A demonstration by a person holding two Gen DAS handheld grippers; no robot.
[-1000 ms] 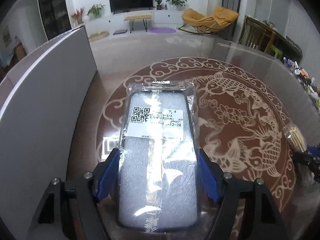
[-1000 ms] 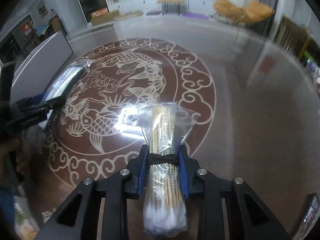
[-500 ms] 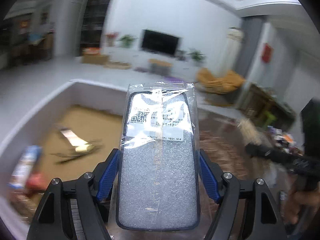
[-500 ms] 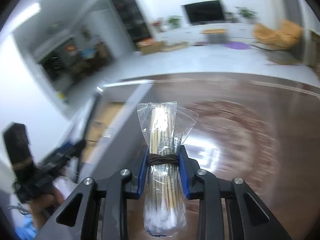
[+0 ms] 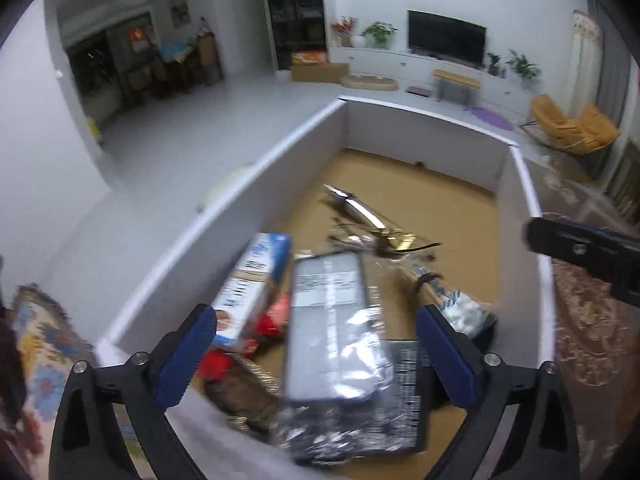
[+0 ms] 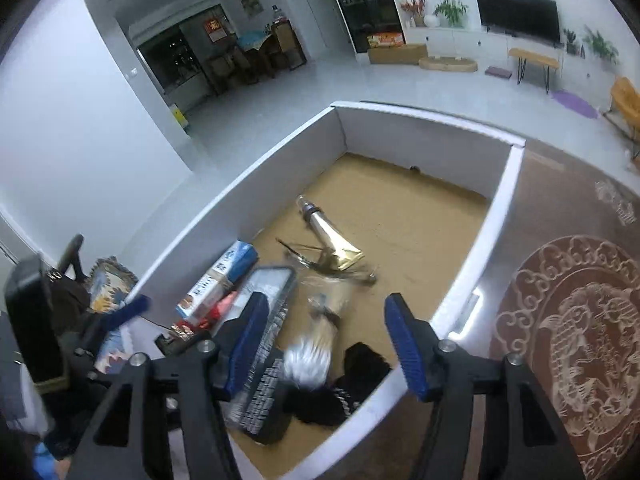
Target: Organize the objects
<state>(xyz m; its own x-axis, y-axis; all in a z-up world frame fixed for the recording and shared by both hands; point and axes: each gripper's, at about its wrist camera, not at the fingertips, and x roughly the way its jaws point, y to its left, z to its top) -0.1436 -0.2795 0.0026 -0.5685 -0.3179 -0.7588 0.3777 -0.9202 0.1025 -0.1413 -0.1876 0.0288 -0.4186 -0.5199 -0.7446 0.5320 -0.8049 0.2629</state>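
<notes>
White-walled box [image 5: 280, 152], rectangular, brown cardboard floor; fills the centre of both views. Far half of the floor bare, near half crowded.

Left claw [image 5: 316, 356], lower centre of the left view: blue pads on black arms, jaws opening, pads clear of the flat pouch [image 5: 332, 328] between them. Pouch: glossy clear plastic over white foam, dark-edged, printed label, blurred, over the box's near end.

Right claw [image 6: 322, 344], lower centre of the right view: jaws opening, pads apart from the cotton swab bundle [image 6: 320, 344] between them. Bundle: wooden sticks, white tips, clear bag, blurred, above the box floor.

Other contents: blue-and-white carton [image 5: 256, 284], slanted against the left wall; metallic gold tube [image 6: 328, 236], crinkled, mid-floor; black packet with white print [image 6: 264, 384]; black woolly item [image 6: 360, 372] in the near right corner.

Bench [image 6: 568, 340]: dark brown, glossy, pale fish-and-cloud roundel, right of the box; open room there.
</notes>
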